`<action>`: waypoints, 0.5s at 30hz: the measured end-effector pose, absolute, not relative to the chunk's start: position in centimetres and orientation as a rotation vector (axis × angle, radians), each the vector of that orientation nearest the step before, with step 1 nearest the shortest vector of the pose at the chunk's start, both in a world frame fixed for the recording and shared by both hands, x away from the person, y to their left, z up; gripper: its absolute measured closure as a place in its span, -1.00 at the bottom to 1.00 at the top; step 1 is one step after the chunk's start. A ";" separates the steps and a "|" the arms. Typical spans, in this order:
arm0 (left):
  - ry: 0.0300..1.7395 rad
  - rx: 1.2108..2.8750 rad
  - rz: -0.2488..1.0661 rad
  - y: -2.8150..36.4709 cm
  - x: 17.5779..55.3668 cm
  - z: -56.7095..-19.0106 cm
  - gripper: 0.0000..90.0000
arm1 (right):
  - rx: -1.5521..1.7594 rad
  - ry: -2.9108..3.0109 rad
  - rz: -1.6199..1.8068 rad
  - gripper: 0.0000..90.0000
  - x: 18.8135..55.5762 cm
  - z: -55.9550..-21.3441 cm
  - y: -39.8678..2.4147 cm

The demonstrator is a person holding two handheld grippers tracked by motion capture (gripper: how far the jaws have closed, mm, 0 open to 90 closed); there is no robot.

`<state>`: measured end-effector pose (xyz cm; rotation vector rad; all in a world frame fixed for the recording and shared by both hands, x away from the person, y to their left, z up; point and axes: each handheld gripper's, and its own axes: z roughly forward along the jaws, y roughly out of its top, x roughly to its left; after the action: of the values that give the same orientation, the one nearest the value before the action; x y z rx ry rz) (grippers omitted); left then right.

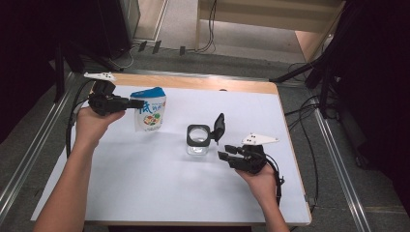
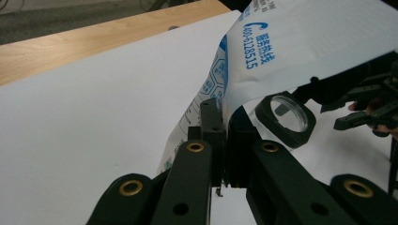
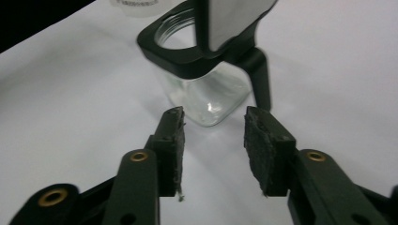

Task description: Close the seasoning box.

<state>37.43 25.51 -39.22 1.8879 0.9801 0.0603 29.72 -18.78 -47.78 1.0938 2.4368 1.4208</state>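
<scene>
So I've got a soft plastic pouch [image 1: 149, 109] in my left gripper [image 1: 137, 103] — white with blue print and a little colourful picture on the front, blue along the top edge. It's floppy stuff, glossy, and in the left gripper view it bends over the jaws like a sheet. The jaws are pressed together on the pouch's edge, clamped tight with the film pinched between the pads, and the pouch hangs near the back left part of the table [image 1: 145, 193], its bottom close to the surface; can't tell if it touches.

The table itself is covered in a smooth white sheet, with a strip of pale wood [image 1: 203, 83] showing along the far edge.

In the middle sits a small clear glass jar [image 1: 197, 143] — squarish body with rounded corners, a chunky black collar around the round mouth, and a black flip lid [image 1: 219, 127] standing open, hinged on the right side. The glass is shiny, catching reflections near the base.

My right gripper [image 1: 223, 151] is just beside the jar on its right, pointing at it. Its jaws stand partly apart with nothing between them, and the rough black pads [image 3: 172, 140] aren't touching the glass. The jar is standing on the sheet right ahead of them.
</scene>
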 end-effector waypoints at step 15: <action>0.930 1.900 0.021 24.3 35.2 -38.5 0.99 | 0.930 2.513 1.493 0.40 27.5 -47.2 -14.6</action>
<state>35.22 24.26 -38.48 1.8999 0.9299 0.0214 27.47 -14.65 -47.15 0.9297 2.5132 1.4926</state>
